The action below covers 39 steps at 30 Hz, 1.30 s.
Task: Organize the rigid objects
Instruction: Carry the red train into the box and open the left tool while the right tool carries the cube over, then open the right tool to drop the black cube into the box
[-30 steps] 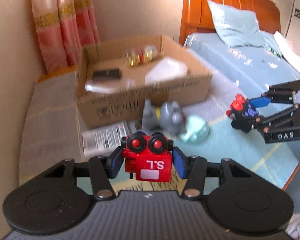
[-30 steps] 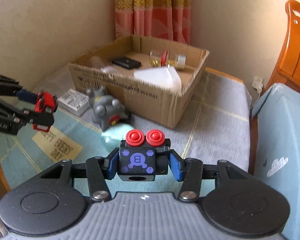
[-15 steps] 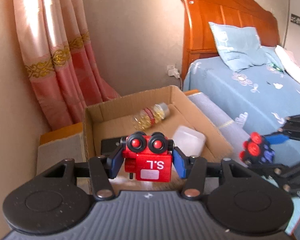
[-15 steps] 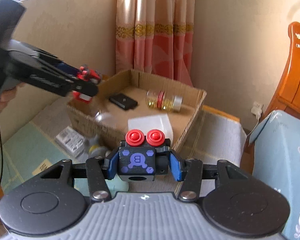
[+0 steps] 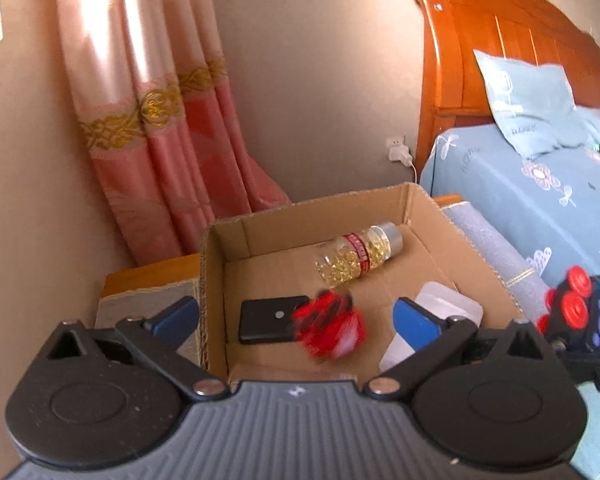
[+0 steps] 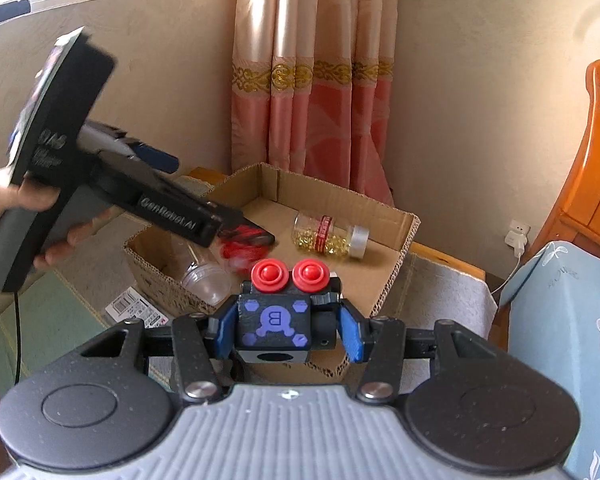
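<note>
- Cardboard box [image 5: 476,256], open-topped, stands on the cloth-covered bench [image 6: 440,292] beside the bed [image 5: 540,184]; judged to be the collecting place for the loose hard items, hence both tools point toward it.
- Left gripper [image 5: 296,316]: fingers [image 5: 414,322] spread wide, nothing between them. It is held over the near part of the box, a position suited to dropping a load inside.
- Right gripper [image 6: 286,330]: fingers [image 6: 350,334] clenched on the black toy block [image 6: 276,320] with red knobs and a "B" mark. It waits just short of the box's near wall, probably so that the two tools do not crowd the opening together.
- Clear plastic tub [image 5: 448,310] lies inside the box against its right wall.
- Capsule bottle [image 5: 360,258], filled with yellow capsules and banded in red, lies on its side near the far wall.
- Black flat case [image 5: 270,318] lies flat on the box floor toward the left.
- Red toy block [image 5: 328,330], blurred by motion, sits between the open left fingers and above the box floor; judged to be falling into the box, though contact with the floor cannot be told.
</note>
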### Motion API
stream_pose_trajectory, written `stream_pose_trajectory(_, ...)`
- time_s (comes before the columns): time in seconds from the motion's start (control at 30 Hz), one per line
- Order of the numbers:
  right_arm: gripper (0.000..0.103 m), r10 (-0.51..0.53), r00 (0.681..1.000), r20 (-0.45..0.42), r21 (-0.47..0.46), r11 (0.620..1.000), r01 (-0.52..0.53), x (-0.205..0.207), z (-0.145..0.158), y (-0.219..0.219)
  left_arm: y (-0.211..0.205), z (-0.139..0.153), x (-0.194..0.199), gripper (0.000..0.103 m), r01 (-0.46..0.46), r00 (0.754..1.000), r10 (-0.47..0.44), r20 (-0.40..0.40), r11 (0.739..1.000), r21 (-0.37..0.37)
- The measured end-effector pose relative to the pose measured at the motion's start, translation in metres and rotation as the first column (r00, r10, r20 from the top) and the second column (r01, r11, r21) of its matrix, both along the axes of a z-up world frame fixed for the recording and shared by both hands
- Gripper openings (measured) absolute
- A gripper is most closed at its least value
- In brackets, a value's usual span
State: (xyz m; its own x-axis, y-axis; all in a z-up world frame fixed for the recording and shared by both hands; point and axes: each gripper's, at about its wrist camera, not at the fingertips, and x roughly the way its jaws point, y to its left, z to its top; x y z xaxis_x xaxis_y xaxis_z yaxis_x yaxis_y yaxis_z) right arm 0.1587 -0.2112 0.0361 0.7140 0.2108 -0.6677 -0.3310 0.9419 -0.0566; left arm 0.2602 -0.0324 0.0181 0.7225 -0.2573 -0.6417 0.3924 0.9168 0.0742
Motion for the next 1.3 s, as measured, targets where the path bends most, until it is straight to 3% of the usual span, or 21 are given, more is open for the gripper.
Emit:
stream_pose_trajectory(0.17,0.056,-0.002,1.000,-0.004,-0.003,1.000,0.002,0.016,0.001,0.007,0.022,-0.002,-0.021,0.102,-0.048,0.999,0.047,-0.010,0.996,-0.079)
stream_pose_trajectory(0.47,0.056,-0.050,0.998,-0.044,0.003,0.999,0.050,0.067,0.003,0.018,0.049,-0.005,-0.087,0.102,-0.175,0.983,0.178,0.038,0.981,-0.078)
stream_pose_trajectory(0.7,0.056,-0.155,0.983,-0.101,-0.008,0.988,0.155,0.126,-0.002,0.021,0.054,-0.008,-0.116,0.102,-0.128,0.991,0.130,0.006,0.983,-0.133)
stream_pose_trajectory(0.83,0.057,-0.203,0.971,-0.126,-0.011,0.979,0.203,0.144,-0.009,0.022,0.058,-0.012,-0.122,0.102,-0.138,0.990,0.140,0.010,0.983,-0.117)
stream_pose_trajectory(0.87,0.058,-0.213,0.969,-0.126,-0.017,0.977,0.212,0.147,-0.011,0.023,0.058,-0.013,-0.123,0.102,-0.138,0.990,0.140,0.010,0.984,-0.116)
stream_pose_trajectory(0.9,0.067,-0.226,0.967,-0.121,-0.020,0.974,0.225,0.151,-0.011,0.023,0.060,-0.015,-0.122,0.102,-0.136,0.991,0.137,0.005,0.983,-0.120)
stream_pose_trajectory(0.93,0.082,-0.234,0.965,-0.120,-0.020,0.972,0.233,0.152,-0.011,0.024,0.061,-0.016,-0.123,0.102,-0.137,0.990,0.138,-0.003,0.983,-0.123)
stream_pose_trajectory(1.0,0.103,-0.239,0.965,-0.105,-0.011,0.971,0.239,0.150,-0.009,0.025,0.065,-0.019,-0.122,0.102,-0.144,0.990,0.143,-0.014,0.982,-0.126)
stream_pose_trajectory(1.3,0.103,-0.197,0.977,-0.087,-0.025,0.980,0.195,0.111,-0.001,0.033,0.074,-0.025,-0.125,0.102,-0.170,0.985,0.167,-0.038,0.979,-0.113)
